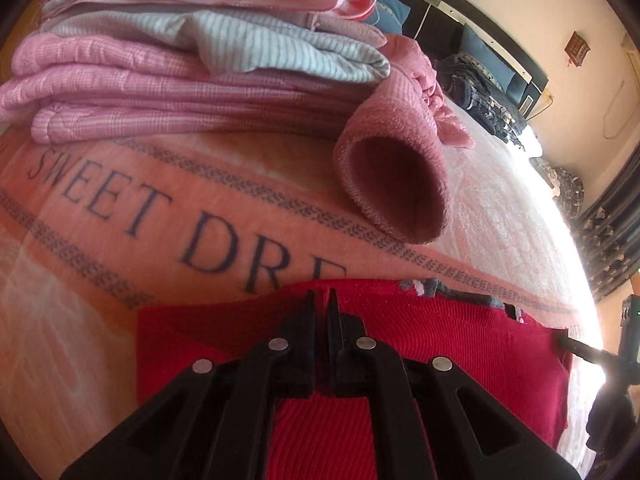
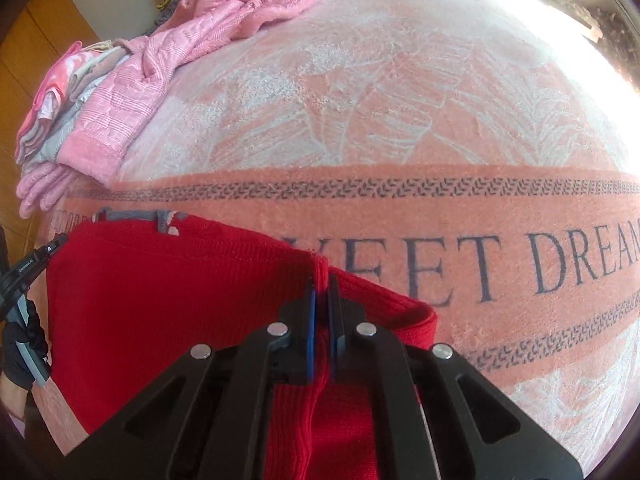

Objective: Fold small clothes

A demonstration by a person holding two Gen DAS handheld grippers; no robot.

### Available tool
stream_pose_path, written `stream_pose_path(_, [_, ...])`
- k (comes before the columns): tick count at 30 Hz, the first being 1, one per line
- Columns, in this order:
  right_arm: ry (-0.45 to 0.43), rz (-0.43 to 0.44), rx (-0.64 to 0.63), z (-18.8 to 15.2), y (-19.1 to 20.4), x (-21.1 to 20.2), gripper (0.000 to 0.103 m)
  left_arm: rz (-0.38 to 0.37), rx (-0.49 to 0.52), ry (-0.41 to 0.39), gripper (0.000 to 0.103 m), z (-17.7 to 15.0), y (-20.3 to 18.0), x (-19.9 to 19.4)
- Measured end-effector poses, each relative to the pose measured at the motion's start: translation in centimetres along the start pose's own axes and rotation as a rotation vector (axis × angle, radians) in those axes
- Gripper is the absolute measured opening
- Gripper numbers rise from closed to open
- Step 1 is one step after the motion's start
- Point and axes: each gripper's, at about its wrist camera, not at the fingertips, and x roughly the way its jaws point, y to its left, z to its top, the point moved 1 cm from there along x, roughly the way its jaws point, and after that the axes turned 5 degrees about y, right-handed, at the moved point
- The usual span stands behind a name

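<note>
A red ribbed knit garment [image 2: 160,300] lay flat on a peach bed blanket printed with dark letters [image 2: 400,208]. The right gripper [image 2: 322,280] was pinched on a raised fold at the garment's edge, red cloth bunched between its blue-lined fingers. The left gripper [image 1: 320,298] sat low over the same garment, its jaws nearly together; whether cloth was caught between them could not be told. A stack of folded pink and grey-striped clothes [image 1: 180,60] stood beyond.
</note>
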Motion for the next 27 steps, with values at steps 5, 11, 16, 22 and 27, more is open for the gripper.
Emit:
stream_pose_path(5, [-0.029, 0.002, -0.017, -0.7, 0.0, -0.8, 0.013, 0.025, -0.056, -0.051, 0.014, 0.2, 2.2, -2.2])
stream_pose_path(11, [-0.093, 0.186, 0.081, -4.4, -1.7, -6.4, 0.026, -0.077, -0.061, -0.165, 0.016, -1.5, 3.1, -8.8])
stream_pose_path(16, [-0.004, 0.217, 0.019, -12.5, -0.7, -7.3, 0.038, -0.082, 0.072, -0.032, 0.024, -7.5, 0.8, -9.9])
stream_pose_path(22, [0.061, 0.234, 0.007, -19.4, 0.1, -5.8, 0.036, 0.004, 0.153, 0.059, 0.024, -14.3, 0.0, -9.2])
stream_pose_path(27, [0.067, 0.212, 0.060, -19.6, -0.7, -5.5, 0.010, 0.004, 0.134, 0.060, 0.024, -15.9, 0.6, -8.2])
